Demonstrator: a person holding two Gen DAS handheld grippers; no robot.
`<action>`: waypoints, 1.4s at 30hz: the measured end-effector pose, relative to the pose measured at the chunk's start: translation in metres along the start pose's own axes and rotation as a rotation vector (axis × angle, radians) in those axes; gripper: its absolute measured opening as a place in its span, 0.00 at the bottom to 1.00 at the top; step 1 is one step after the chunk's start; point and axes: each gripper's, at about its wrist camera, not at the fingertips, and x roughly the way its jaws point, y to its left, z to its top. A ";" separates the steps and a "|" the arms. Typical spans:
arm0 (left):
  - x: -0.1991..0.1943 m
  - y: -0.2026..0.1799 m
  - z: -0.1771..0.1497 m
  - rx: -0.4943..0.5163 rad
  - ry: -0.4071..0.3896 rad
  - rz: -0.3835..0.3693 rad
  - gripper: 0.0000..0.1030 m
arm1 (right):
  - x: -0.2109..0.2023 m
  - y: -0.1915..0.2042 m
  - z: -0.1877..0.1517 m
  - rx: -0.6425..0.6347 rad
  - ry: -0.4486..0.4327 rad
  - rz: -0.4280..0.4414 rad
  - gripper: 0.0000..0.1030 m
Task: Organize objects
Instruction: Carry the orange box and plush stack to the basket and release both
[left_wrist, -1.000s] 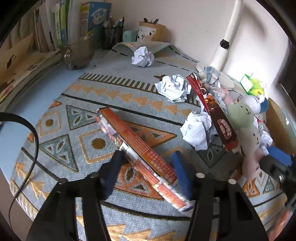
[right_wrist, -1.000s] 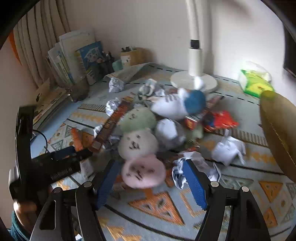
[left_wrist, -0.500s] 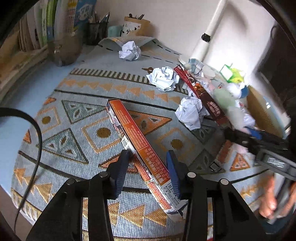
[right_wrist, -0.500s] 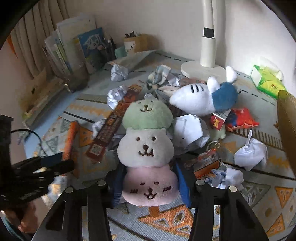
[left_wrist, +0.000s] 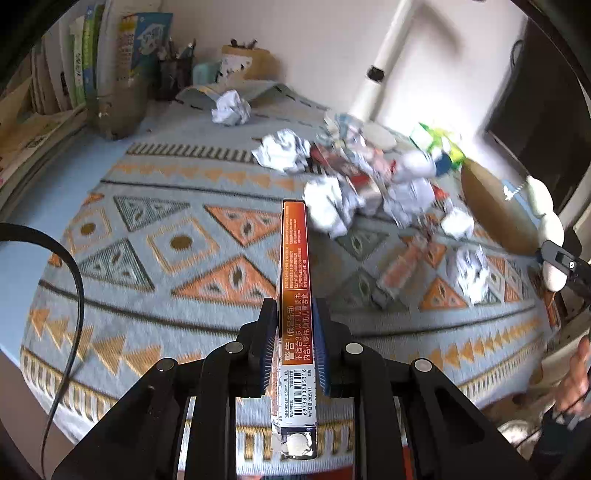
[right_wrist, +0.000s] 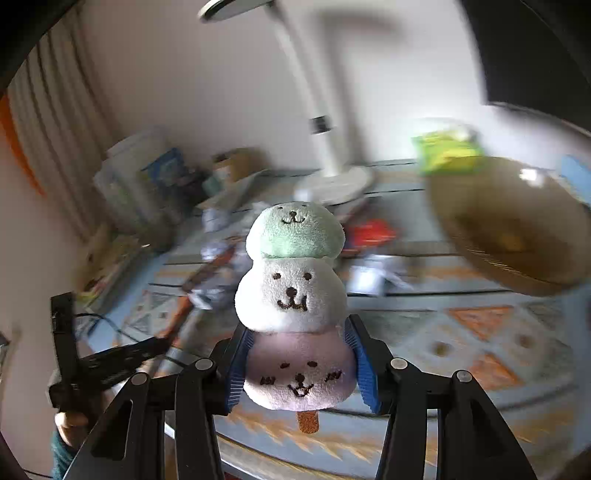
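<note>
My left gripper (left_wrist: 294, 347) is shut on a long orange box (left_wrist: 294, 258), which it holds on edge above the patterned tablecloth (left_wrist: 177, 280), pointing straight ahead. My right gripper (right_wrist: 299, 365) is shut on the pink bottom ball of a plush toy (right_wrist: 291, 291) made of green, white and pink faces on a stick, lifted clear of the table. The left wrist view shows the plush toy (left_wrist: 550, 221) and right gripper at the far right, beside a brown woven basket (left_wrist: 495, 210). The right wrist view shows the basket (right_wrist: 509, 229) at upper right and the left gripper with the orange box (right_wrist: 177, 321) at lower left.
Several crumpled paper balls (left_wrist: 328, 206) and snack packets lie heaped mid-table. A white lamp base (right_wrist: 332, 184) and a green tissue pack (right_wrist: 447, 151) stand at the back. Books (left_wrist: 85, 66) and pen holders (left_wrist: 243, 62) line the far left. A black cable (left_wrist: 74, 273) hangs at left.
My left gripper closed on the orange box and raised it on edge. My right gripper closed on the plush toy's pink ball, lifted it off the pile and swung right, nearer the basket.
</note>
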 end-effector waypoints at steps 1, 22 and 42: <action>0.001 -0.001 -0.002 0.008 0.010 0.001 0.16 | -0.001 -0.008 -0.003 0.005 0.030 -0.042 0.48; 0.009 -0.017 -0.012 0.056 -0.013 0.084 0.14 | 0.033 -0.057 -0.050 0.031 0.220 -0.189 0.50; -0.035 -0.205 0.099 0.234 -0.158 -0.313 0.14 | -0.065 -0.105 0.019 0.115 -0.142 -0.275 0.47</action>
